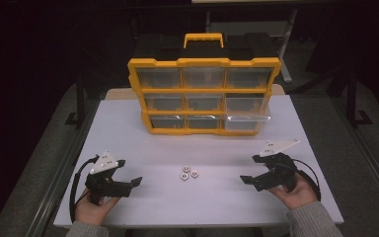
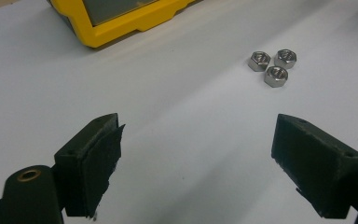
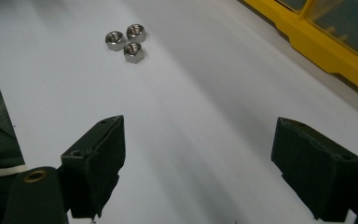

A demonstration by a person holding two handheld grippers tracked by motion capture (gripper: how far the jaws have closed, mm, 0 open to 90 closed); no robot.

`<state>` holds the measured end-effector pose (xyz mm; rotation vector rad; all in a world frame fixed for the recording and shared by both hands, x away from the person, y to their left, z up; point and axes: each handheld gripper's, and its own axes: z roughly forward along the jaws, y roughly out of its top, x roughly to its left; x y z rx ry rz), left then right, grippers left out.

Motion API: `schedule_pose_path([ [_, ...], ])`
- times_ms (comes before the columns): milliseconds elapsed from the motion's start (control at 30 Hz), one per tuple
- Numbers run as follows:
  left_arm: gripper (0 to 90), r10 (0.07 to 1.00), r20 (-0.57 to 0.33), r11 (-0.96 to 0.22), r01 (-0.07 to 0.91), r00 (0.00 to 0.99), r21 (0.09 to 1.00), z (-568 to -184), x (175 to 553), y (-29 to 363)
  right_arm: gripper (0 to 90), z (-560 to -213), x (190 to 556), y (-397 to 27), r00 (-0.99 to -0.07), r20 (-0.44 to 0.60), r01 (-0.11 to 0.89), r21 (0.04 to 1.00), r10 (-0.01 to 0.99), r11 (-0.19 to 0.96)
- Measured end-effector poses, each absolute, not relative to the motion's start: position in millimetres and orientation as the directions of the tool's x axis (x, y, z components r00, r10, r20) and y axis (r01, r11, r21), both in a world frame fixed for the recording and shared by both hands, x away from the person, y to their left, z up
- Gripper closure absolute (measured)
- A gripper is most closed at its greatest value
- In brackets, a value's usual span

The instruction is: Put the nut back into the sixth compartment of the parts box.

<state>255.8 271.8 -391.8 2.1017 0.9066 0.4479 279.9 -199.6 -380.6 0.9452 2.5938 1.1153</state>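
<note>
Three steel hex nuts [image 1: 188,173] lie in a tight cluster on the white worktop [image 1: 197,148], touching or nearly touching one another, roughly midway between the two grippers. In the high view the left gripper [image 1: 131,181] sits at about 9 o'clock from the nuts and the right gripper [image 1: 249,178] at about 3 o'clock, each held in a hand at the near edge, each well apart from the cluster.

Both sets of jaws stand spread wide with nothing between them. In the left gripper view the nuts [image 2: 273,66] lie ahead at about 1 o'clock, beyond the gap of the left gripper [image 2: 198,156]. In the right gripper view the nuts [image 3: 127,41] lie at about 11 o'clock from the right gripper [image 3: 198,161].

At 12 o'clock from the nuts, farther back on the worktop, stands a yellow-framed parts organiser [image 1: 205,94] with a grid of clear drawers; its lower right drawer [image 1: 246,120] juts forward, partly pulled out.
</note>
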Motion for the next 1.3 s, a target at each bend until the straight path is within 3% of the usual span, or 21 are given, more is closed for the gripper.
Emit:
schedule_pose_path([
  [467,15.3,0.736,-0.001,-0.421,0.459,0.677,0.783,-392.0,256.4,274.4,22.1,-370.0,293.7,-143.4,-0.857,0.084,0.426,0.67,0.509,0.608],
  [1300,15.3,0.73,0.001,-0.43,0.458,0.683,0.778,-392.8,256.1,272.7,46.7,-397.0,329.4,-67.1,-0.93,0.085,0.338,0.576,0.357,0.744],
])
